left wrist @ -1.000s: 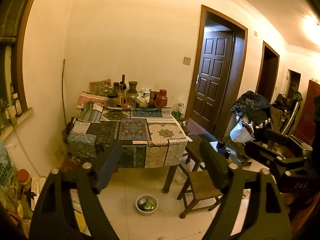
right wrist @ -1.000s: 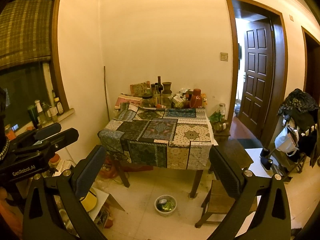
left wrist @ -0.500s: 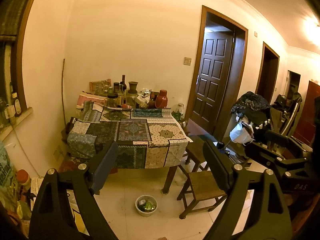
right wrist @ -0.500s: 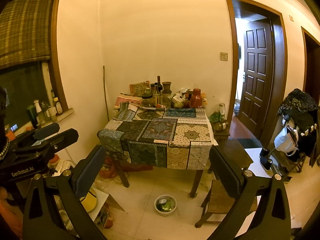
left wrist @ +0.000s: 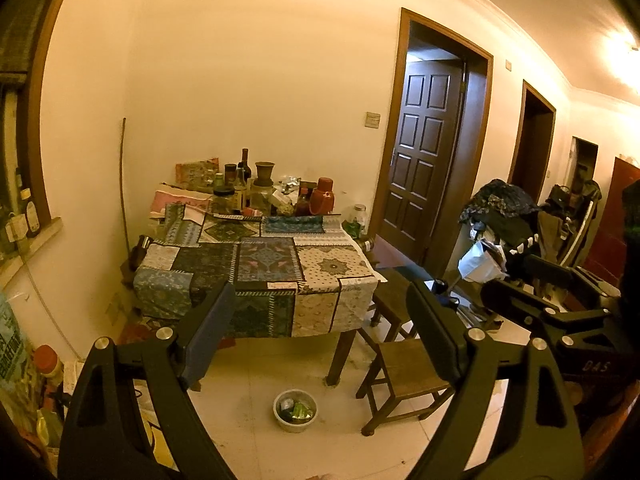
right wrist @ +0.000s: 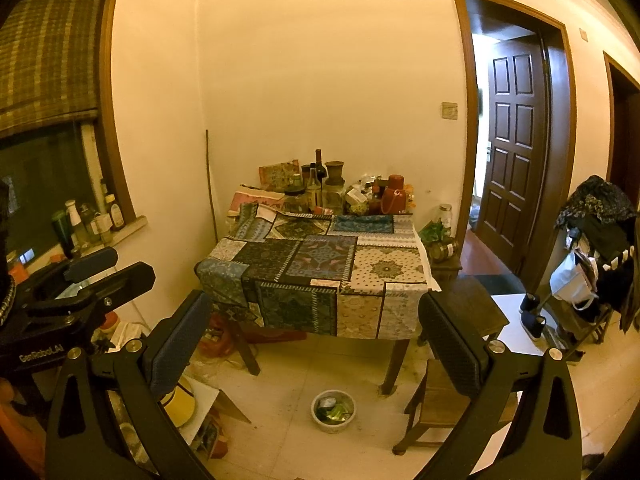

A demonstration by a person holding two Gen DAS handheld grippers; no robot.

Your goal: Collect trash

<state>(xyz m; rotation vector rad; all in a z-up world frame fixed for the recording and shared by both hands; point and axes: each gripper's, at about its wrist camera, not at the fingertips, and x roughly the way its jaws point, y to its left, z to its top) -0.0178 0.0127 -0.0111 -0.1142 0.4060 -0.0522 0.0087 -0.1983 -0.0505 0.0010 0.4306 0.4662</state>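
A small white bowl [left wrist: 295, 411] with green wrappers and scraps inside sits on the tiled floor in front of the table; it also shows in the right wrist view [right wrist: 333, 411]. My left gripper [left wrist: 320, 320] is open and empty, held high and well back from the bowl. My right gripper [right wrist: 316, 324] is open and empty too, at a similar distance. Each gripper shows at the edge of the other's view, the right one [left wrist: 560, 312] and the left one [right wrist: 80, 280].
A table under a patchwork cloth [right wrist: 320, 268] carries bottles, jars and a red thermos [right wrist: 394, 199] at its back. Wooden stools [left wrist: 404, 368] stand to its right. Boxes and clutter [right wrist: 192, 400] lie on the floor at left. A clothes-laden rack [right wrist: 592, 256] stands right, by a brown door [right wrist: 508, 172].
My left gripper's jaws have opened wider across the three frames. The left view has shifted slightly. The right gripper and its view have hardly moved.
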